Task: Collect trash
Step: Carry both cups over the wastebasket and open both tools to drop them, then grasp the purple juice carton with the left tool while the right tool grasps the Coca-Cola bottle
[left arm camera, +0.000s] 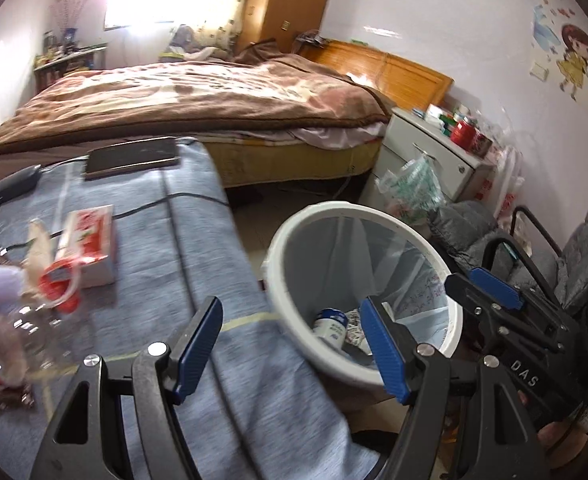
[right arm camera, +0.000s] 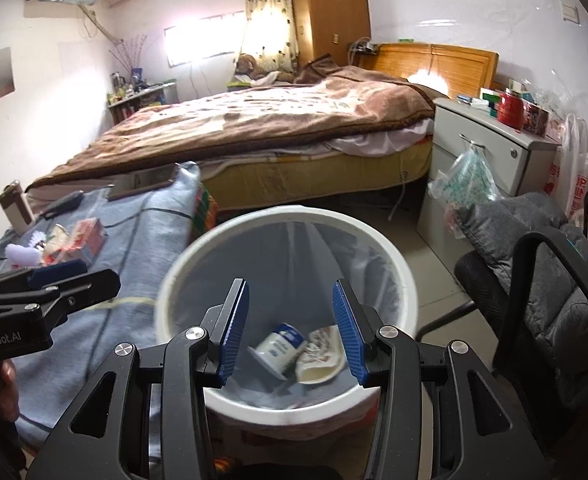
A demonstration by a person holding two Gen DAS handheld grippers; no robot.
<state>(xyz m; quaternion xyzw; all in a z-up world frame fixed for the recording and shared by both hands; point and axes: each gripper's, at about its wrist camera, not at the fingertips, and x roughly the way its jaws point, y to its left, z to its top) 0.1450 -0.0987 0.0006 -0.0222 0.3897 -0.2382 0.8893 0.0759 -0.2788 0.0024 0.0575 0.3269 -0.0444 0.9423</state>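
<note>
- So, we judge the task partly done: a small blue-and-white pot [right arm camera: 280, 346] and a crumpled wrapper [right arm camera: 321, 354] lie in the white, round, film-lined bin [right arm camera: 407, 280]
- Left to collect: clear crinkly bottle [left arm camera: 18, 344], red carton [left arm camera: 90, 246], on the woven blue cloth [left arm camera: 198, 248]
- Right gripper [right arm camera: 290, 330] above the bin, left gripper [left arm camera: 290, 350] beside it; both gape, empty

White bin [right arm camera: 397, 268] with pale grey liner, centre frame; inside, white cup with blue label [right arm camera: 280, 346] and white wrapper printed reddish [right arm camera: 321, 354]. Black grippers with blue ribbed pads [right arm camera: 234, 330] at bottom. Grey-blue cloth with dark lines [left arm camera: 198, 248] at left, bearing red-and-white box [left arm camera: 94, 240]. Brown patterned blanket [right arm camera: 254, 120] across middle. Orange wood headboard [right arm camera: 445, 60] upper right.
</note>
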